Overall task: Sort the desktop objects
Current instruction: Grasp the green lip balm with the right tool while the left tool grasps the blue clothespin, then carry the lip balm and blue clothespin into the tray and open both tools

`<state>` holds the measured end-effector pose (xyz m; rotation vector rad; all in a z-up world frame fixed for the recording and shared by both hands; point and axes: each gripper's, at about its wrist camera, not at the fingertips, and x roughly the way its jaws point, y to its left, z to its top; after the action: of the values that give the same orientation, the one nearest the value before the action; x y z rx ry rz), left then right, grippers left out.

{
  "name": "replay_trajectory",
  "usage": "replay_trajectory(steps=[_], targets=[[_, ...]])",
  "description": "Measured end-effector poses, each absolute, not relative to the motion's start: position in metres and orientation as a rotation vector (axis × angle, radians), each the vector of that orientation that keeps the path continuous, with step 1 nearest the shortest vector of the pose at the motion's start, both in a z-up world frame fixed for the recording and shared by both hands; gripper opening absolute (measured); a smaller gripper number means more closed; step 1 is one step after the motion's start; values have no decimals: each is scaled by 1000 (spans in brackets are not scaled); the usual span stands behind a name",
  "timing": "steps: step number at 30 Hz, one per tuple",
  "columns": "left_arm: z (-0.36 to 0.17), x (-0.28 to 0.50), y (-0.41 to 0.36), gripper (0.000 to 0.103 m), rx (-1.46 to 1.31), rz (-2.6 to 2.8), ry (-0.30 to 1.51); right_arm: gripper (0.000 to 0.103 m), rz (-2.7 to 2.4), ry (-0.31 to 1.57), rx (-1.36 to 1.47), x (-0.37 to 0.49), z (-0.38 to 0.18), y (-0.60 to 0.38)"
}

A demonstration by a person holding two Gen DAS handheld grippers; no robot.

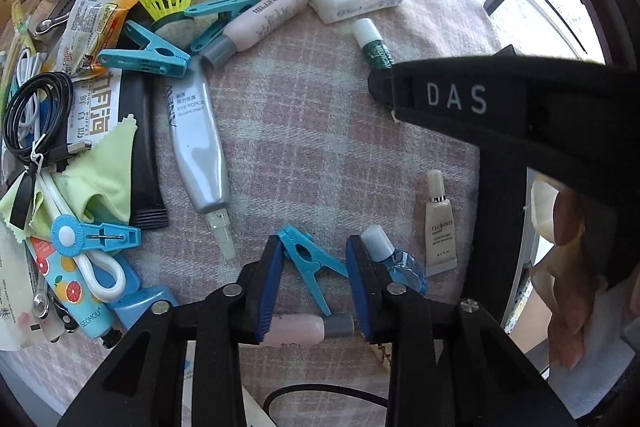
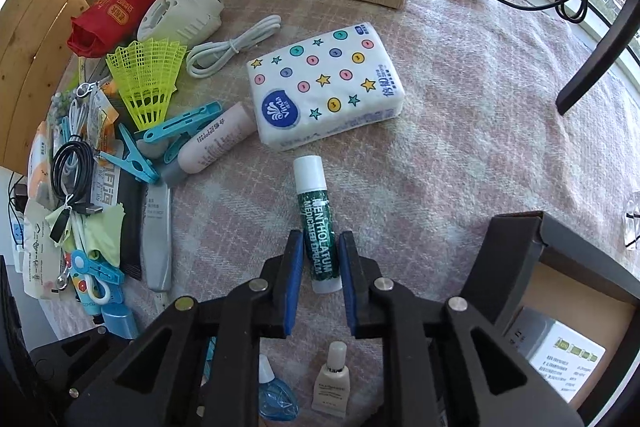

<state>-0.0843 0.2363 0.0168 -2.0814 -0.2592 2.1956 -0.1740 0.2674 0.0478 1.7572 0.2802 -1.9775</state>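
Note:
A green Mentholatum lip balm stick (image 2: 316,227) with a white cap lies on the pink plaid cloth, its lower half between the blue pads of my right gripper (image 2: 319,255); the jaws stand close on each side of it and seem to grip it. It also shows in the left wrist view (image 1: 374,45), with the right gripper's black body (image 1: 460,99) over it. My left gripper (image 1: 314,259) is open above a blue clothespin (image 1: 310,269), with a small blue bottle (image 1: 394,259) by its right pad and a pink tube (image 1: 304,329) under it.
A heap at the left holds a yellow shuttlecock (image 2: 146,79), blue clothespins (image 1: 146,53), cables, a silver tube (image 1: 198,147) and packets. A Vinda tissue pack (image 2: 324,87) lies mid-table. A small Avon tube (image 1: 440,227) lies right. An open cardboard box (image 2: 572,327) sits at right.

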Motion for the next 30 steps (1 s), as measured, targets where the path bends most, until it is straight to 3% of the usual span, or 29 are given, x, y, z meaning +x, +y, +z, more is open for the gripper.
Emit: replay_trajectory(steps=[3, 11, 22, 30], targets=[[17, -86, 232, 16, -2076, 2204, -290, 16, -1979, 262, 1757, -173, 49, 270], [23, -84, 231, 16, -2056, 2218, -303, 16, -2007, 167, 1740, -165, 64, 287], [73, -69, 238, 16, -1896, 2222, -317, 16, -2112, 15, 1585, -131, 122, 338], [89, -52, 308, 16, -1815, 2074, -248, 16, -2229, -86, 1608, -78, 127, 416]])
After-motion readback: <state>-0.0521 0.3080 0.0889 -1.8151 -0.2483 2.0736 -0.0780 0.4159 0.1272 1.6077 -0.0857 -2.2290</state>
